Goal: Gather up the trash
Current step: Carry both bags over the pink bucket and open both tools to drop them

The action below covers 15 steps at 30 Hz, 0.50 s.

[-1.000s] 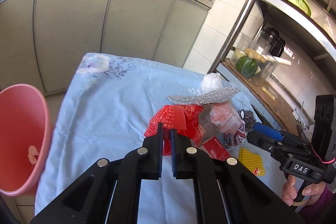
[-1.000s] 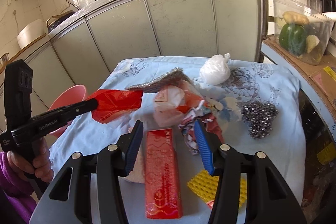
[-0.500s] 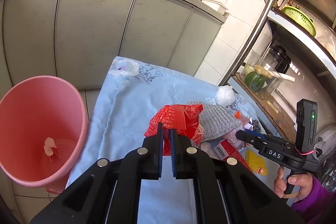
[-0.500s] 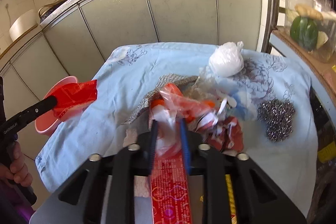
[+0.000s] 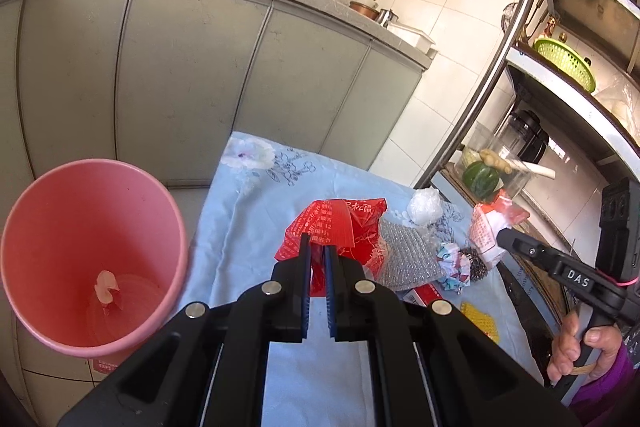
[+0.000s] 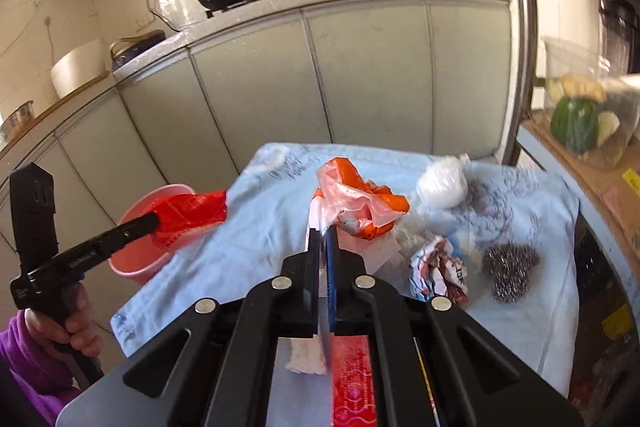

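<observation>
My left gripper is shut on a red plastic wrapper and holds it above the table's left part, near the pink bin. My right gripper is shut on a clear and orange plastic bag, lifted above the table. In the right wrist view the red wrapper hangs just in front of the pink bin. A small white scrap lies at the bin's bottom.
On the blue cloth table lie a white plastic ball, a crumpled paper, a steel scourer, a red box, a silver cloth and a yellow sponge. Grey cabinets stand behind.
My right gripper closed on the plastic bag and lifted it off the pile. My left gripper carried the red wrapper left, toward the pink bin.
</observation>
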Motion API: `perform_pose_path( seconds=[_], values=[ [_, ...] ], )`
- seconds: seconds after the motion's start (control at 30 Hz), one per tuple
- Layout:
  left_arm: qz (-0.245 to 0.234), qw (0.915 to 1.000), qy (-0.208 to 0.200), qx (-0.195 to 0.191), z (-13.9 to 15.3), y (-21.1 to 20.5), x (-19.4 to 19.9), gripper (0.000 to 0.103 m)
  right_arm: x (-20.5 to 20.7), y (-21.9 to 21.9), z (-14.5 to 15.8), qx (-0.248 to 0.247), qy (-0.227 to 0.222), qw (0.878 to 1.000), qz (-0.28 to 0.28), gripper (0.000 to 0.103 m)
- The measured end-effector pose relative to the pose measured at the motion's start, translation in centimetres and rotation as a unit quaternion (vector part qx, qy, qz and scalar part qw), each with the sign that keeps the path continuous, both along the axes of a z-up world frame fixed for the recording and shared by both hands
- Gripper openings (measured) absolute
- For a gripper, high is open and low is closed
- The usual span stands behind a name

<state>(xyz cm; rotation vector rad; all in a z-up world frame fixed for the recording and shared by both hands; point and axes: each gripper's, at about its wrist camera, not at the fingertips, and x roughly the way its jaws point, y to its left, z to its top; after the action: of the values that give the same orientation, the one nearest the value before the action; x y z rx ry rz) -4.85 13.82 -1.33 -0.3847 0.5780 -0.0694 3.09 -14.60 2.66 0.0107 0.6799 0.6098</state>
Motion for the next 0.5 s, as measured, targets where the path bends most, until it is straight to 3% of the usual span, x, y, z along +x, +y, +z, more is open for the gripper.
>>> perform_pose_path(
  seconds=[0.27,0.5],
  values=[
    [0.066,0.9969,-0.024,0.034,1.7,3.8,-3.7,0.006,-0.3,7.8,1.6,0.024,-0.004,0.994,0.110,0.003],
    [0.159,0.9836,-0.021,0.083,2.8,8.8,-7.3,0.006,-0.3,17.1,1.5,0.028,0.013,0.977,0.211,0.003]
  ],
)
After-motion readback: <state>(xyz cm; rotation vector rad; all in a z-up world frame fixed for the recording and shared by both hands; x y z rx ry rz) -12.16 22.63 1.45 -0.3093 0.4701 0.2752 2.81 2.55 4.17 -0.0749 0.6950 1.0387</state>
